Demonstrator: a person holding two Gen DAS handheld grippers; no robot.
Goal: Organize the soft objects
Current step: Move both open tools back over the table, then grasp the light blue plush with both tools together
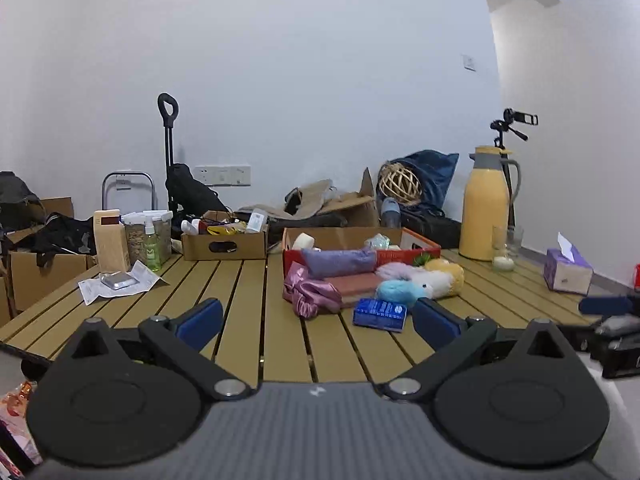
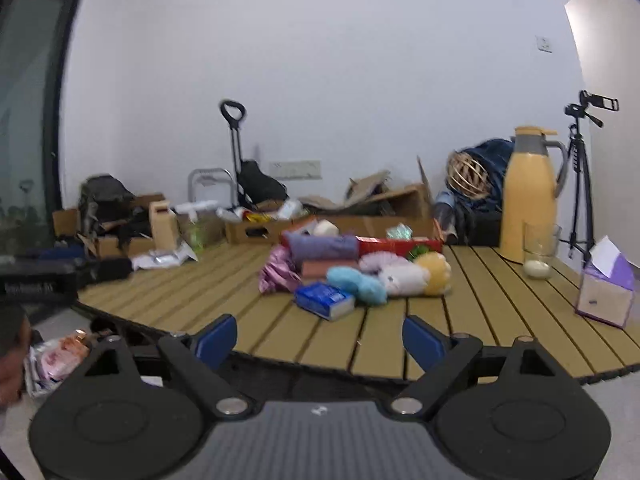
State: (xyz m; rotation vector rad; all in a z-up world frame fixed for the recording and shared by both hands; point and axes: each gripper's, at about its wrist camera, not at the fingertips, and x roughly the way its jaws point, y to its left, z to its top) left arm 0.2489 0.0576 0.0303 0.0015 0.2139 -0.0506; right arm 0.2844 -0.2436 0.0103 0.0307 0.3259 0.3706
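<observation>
A heap of soft things lies mid-table: a shiny pink cloth (image 1: 306, 292), a folded purple towel (image 1: 338, 261), a salmon towel (image 1: 356, 285), a blue yarn ball (image 1: 400, 291), white and yellow plush pieces (image 1: 438, 278) and a blue tissue pack (image 1: 380, 314). Behind them stands a red-sided cardboard box (image 1: 408, 256). My left gripper (image 1: 318, 322) is open over the table's near edge, short of the heap, nothing between its blue pads. My right gripper (image 2: 320, 340) is open too, at the near edge, with the tissue pack (image 2: 325, 300) and yarn (image 2: 358, 282) ahead.
A yellow thermos (image 1: 486, 204), a glass (image 1: 505, 250) and a purple tissue box (image 1: 567, 272) stand at the right. A beige carton (image 1: 110, 240), a green spray bottle (image 1: 152, 250), papers (image 1: 120, 284) and a brown box (image 1: 224, 242) sit far left. Bags and boxes clutter the floor behind.
</observation>
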